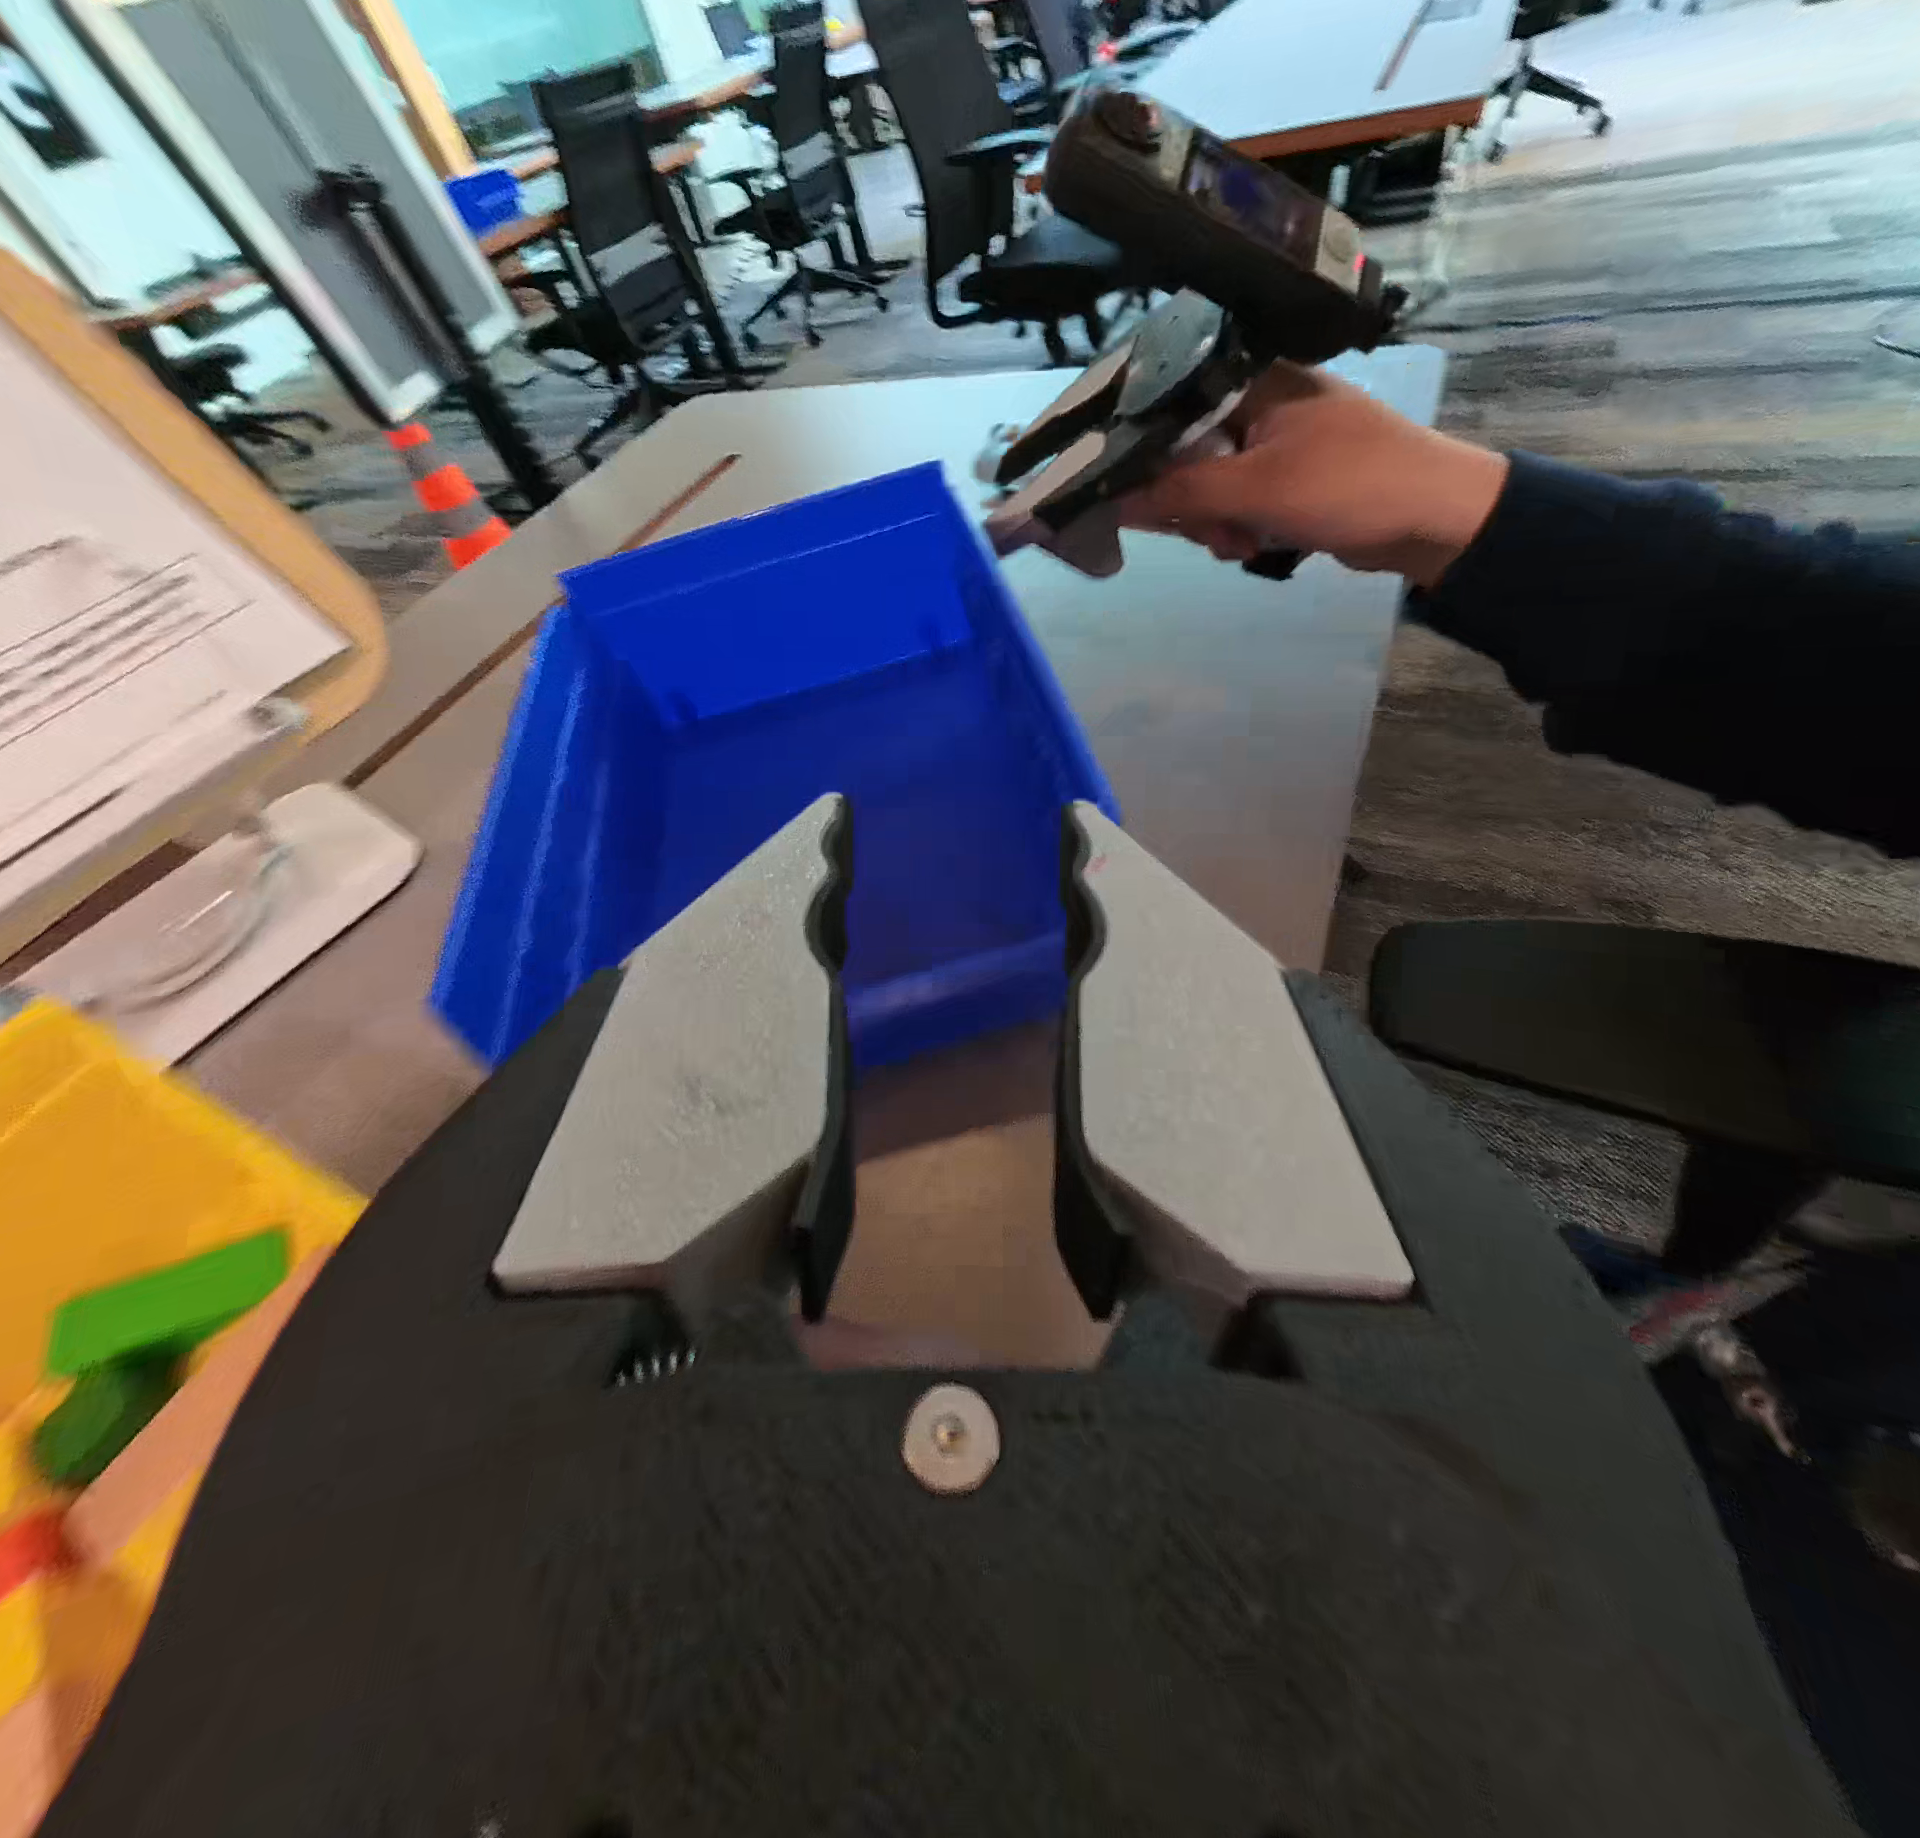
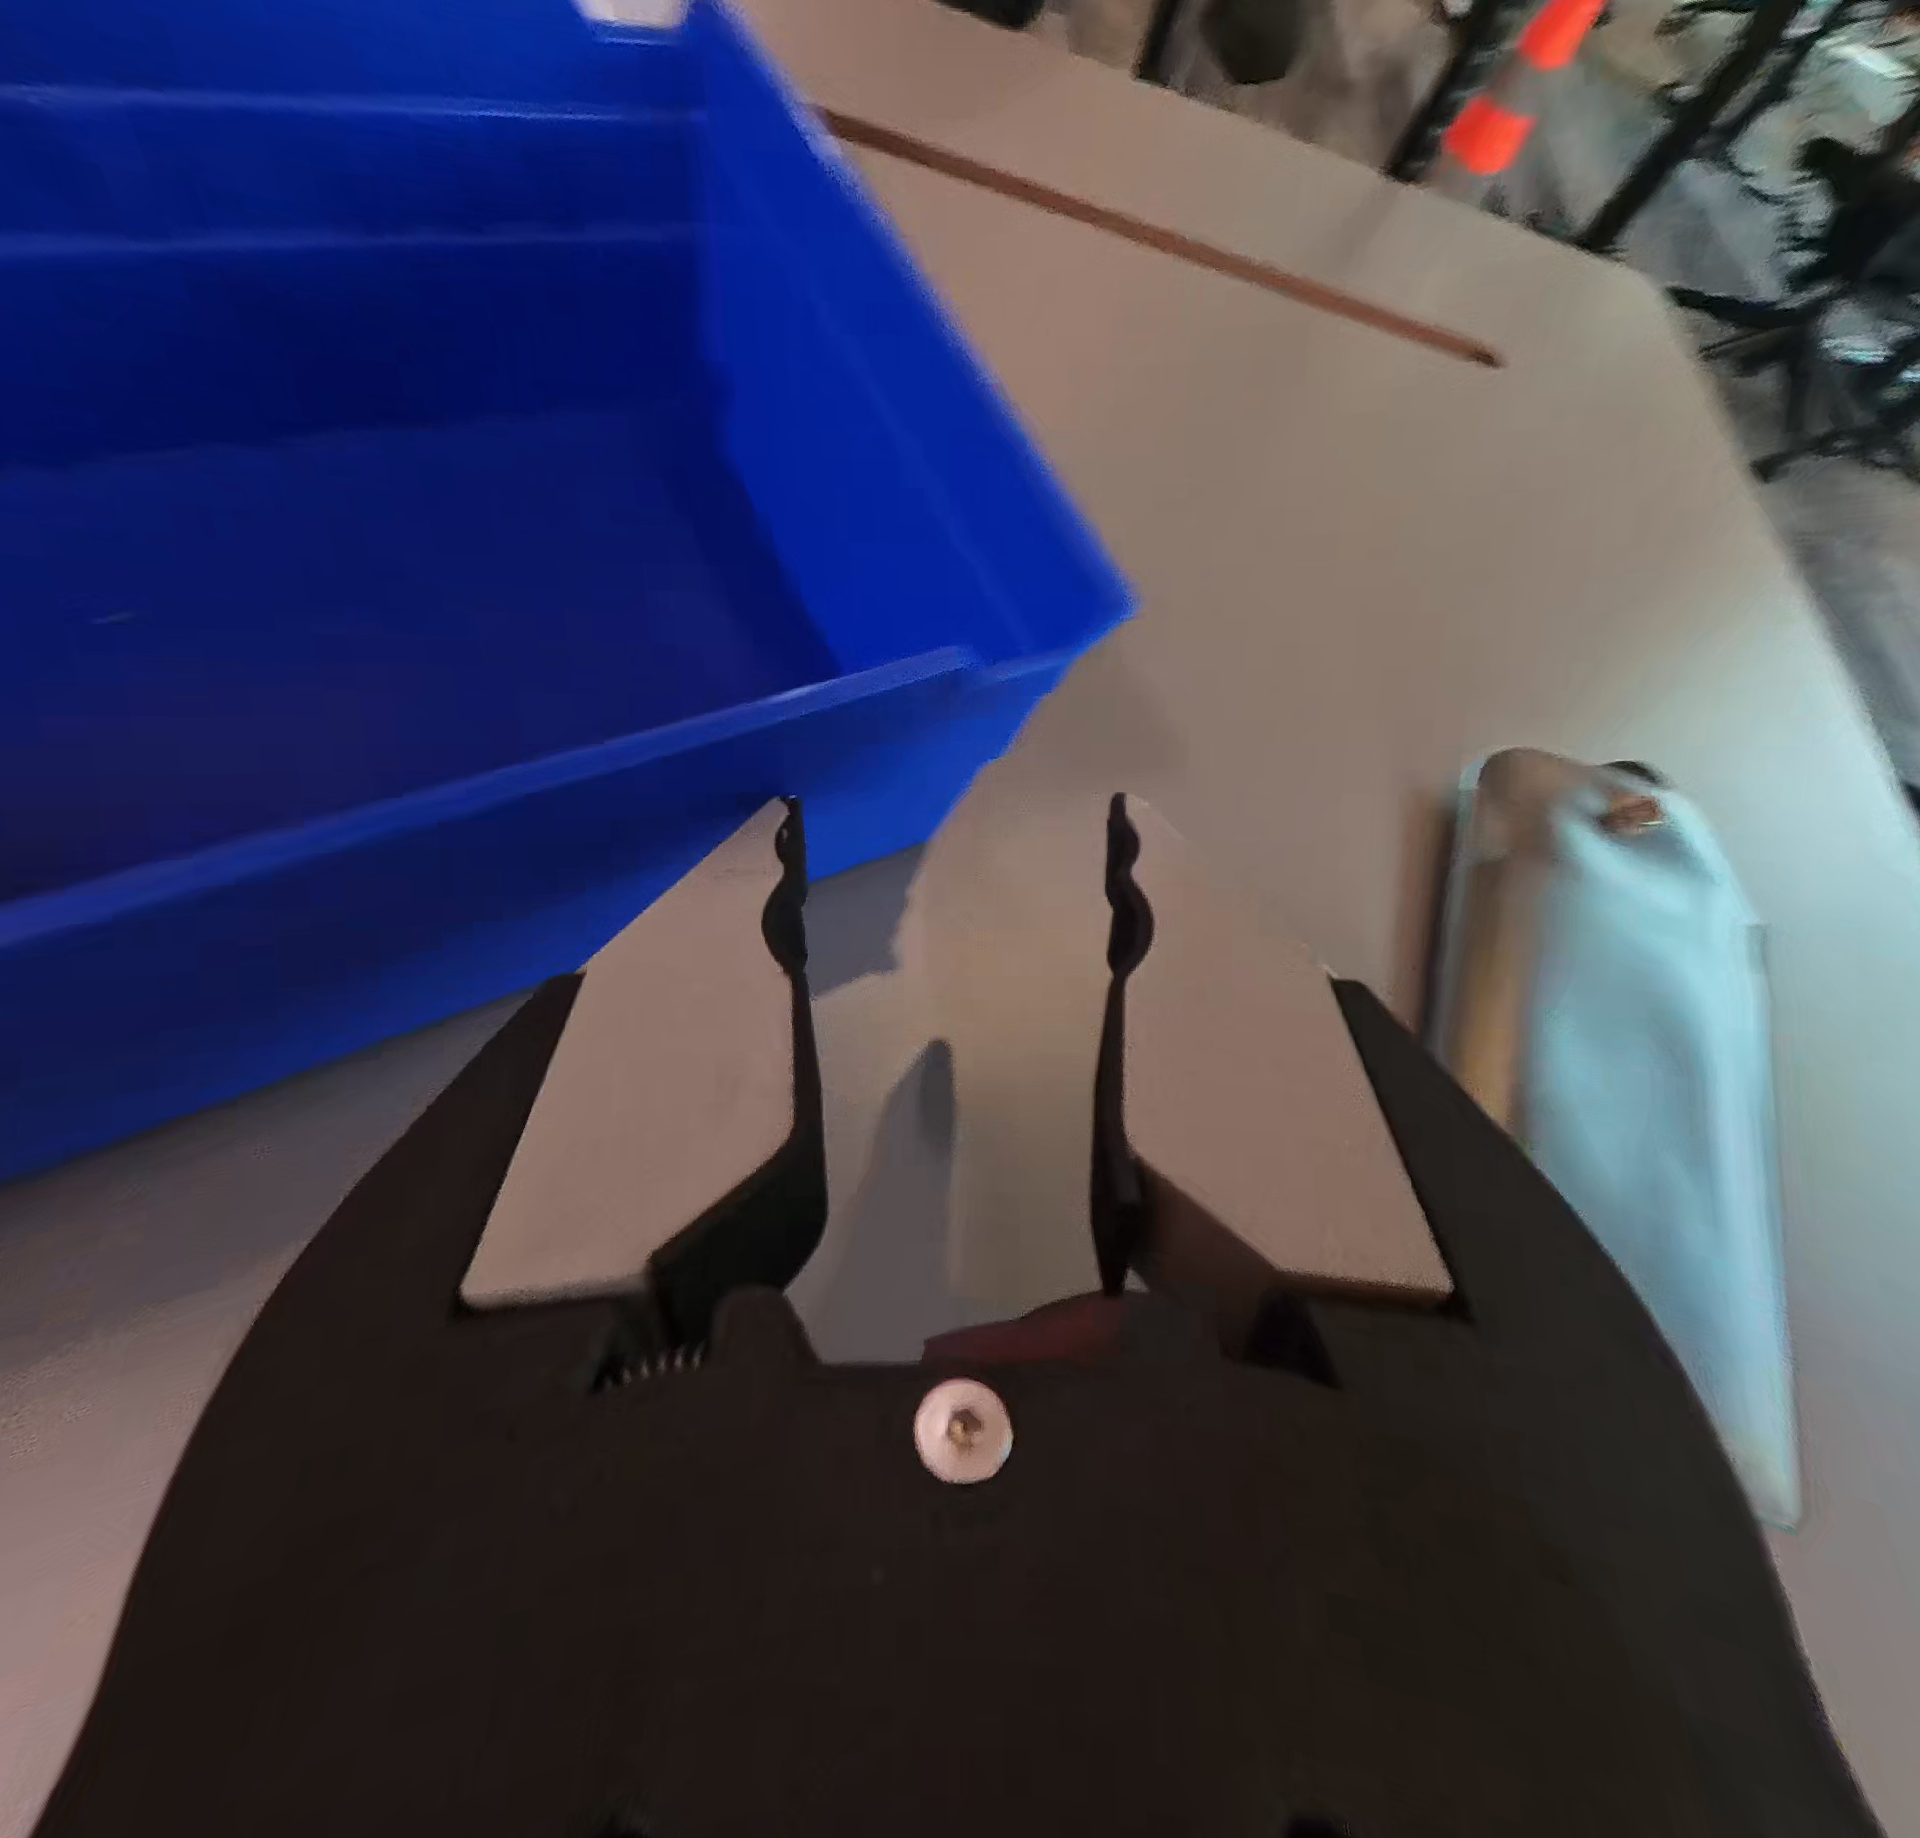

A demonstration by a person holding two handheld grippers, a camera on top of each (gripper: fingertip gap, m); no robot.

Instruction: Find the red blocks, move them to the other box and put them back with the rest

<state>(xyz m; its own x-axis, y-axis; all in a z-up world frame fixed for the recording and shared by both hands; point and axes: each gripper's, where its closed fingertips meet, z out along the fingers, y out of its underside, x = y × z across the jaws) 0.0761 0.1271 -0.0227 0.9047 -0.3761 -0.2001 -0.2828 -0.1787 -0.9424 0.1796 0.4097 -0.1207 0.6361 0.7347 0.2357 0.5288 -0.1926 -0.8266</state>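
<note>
Two hand-held grippers hang over a grey table [image 1: 1195, 666] beside an empty blue box [image 1: 790, 749], neither carrying anything. The left gripper [image 1: 956, 853] sits above the near end of the box with its jaws parted by a moderate gap and nothing between them. The right gripper [image 2: 956, 853], held in a person's hand [image 1: 1320, 479] at the far right corner of the box, also has its jaws apart and empty, pointing at bare tabletop just beside the blue wall. A yellow box [image 1: 114, 1165] shows at the lower left of the left wrist view, holding two green blocks [image 1: 166, 1300] and, below them, a blurred red block [image 1: 31, 1549] at the very edge of the picture; that is the only red piece in view. The blocks look like small, rigid, light pieces with flat painted faces, likely a little slick, so a firm pinch across two opposite flat sides near the middle should hold one without crushing it. A glass-based sign stand [image 1: 208, 905] rests on the table left of the blue box, and a shiny flat object [image 2: 1621, 1113] lies on the table to the right of the right gripper.
</note>
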